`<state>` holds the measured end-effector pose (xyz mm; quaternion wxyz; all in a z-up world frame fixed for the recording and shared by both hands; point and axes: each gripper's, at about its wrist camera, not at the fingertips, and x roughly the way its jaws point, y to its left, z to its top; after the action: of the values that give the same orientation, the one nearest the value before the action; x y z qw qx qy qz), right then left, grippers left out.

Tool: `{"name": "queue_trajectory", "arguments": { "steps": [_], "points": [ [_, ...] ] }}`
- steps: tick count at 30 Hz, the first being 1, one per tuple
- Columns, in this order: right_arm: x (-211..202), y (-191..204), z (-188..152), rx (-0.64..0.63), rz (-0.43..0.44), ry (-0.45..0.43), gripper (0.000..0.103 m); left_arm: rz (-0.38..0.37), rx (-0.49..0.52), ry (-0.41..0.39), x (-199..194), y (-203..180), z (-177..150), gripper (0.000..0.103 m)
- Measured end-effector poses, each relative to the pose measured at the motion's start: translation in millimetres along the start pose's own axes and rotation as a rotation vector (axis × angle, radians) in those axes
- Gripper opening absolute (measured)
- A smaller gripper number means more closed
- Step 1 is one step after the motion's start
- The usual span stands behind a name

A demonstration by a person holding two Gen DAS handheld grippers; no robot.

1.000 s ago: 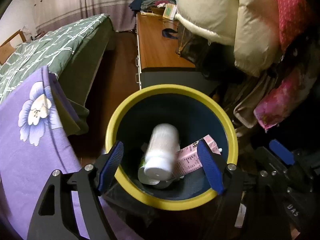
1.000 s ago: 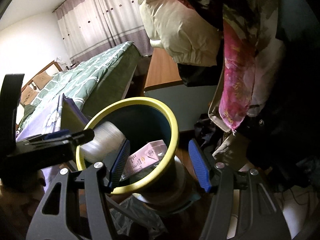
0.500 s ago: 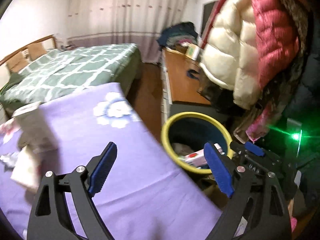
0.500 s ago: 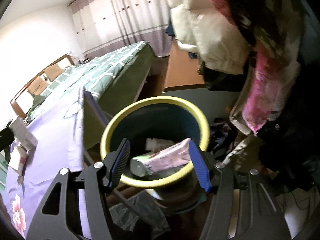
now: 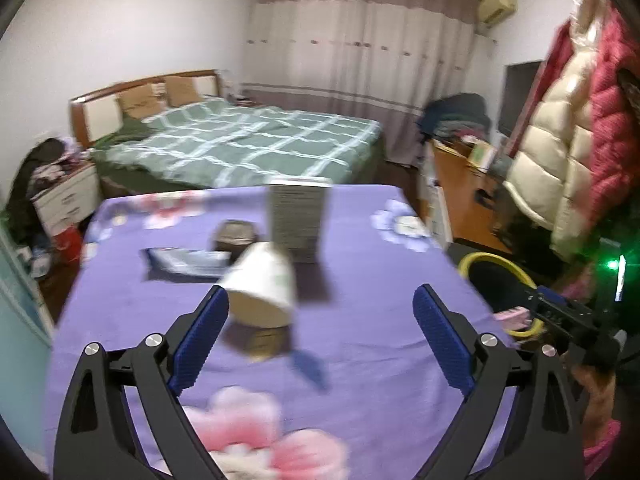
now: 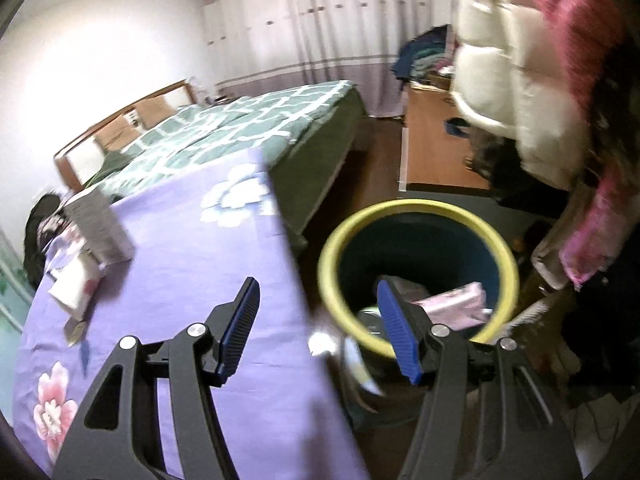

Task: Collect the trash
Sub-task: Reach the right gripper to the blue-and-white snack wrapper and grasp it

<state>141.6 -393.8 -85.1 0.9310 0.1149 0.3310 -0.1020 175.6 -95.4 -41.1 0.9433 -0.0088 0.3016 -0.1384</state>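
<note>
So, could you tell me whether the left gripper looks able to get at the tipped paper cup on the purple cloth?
Probably yes: the left gripper is open, and the paper cup lies just ahead, uncovered.

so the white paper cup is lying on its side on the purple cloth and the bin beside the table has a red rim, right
Not quite: the bin has a yellow rim, not red, as the right wrist view shows clearly. The rest stands: the white paper cup lies tipped on its side on the purple cloth, seen in the left wrist view.
</note>
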Motion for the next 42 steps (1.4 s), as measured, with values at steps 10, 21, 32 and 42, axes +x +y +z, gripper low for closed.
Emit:
{"name": "queue_trajectory", "arguments": {
  "steps": [10, 21, 32, 42],
  "points": [
    [14.0, 128.5, -0.1, -0.173, 0.177, 0.03, 0.058, 0.195, -0.116, -0.029, -37.9, 118.1, -21.0, 0.092],
    [37.2, 232.5, -1.3, -0.271, 0.313, 0.1, 0.058, 0.213, -0.177, -0.013, -36.1, 165.2, -31.6, 0.092],
    [75.8, 349.5, 13.5, -0.416, 0.386, 0.157, 0.058, 0.28, -0.188, -0.025, -34.0, 182.4, -31.0, 0.092],
    [124.7, 426.3, -13.1, -0.585, 0.373, 0.215, 0.058, 0.326, -0.235, -0.033, -46.7, 210.7, -32.0, 0.092]
  ]
}}
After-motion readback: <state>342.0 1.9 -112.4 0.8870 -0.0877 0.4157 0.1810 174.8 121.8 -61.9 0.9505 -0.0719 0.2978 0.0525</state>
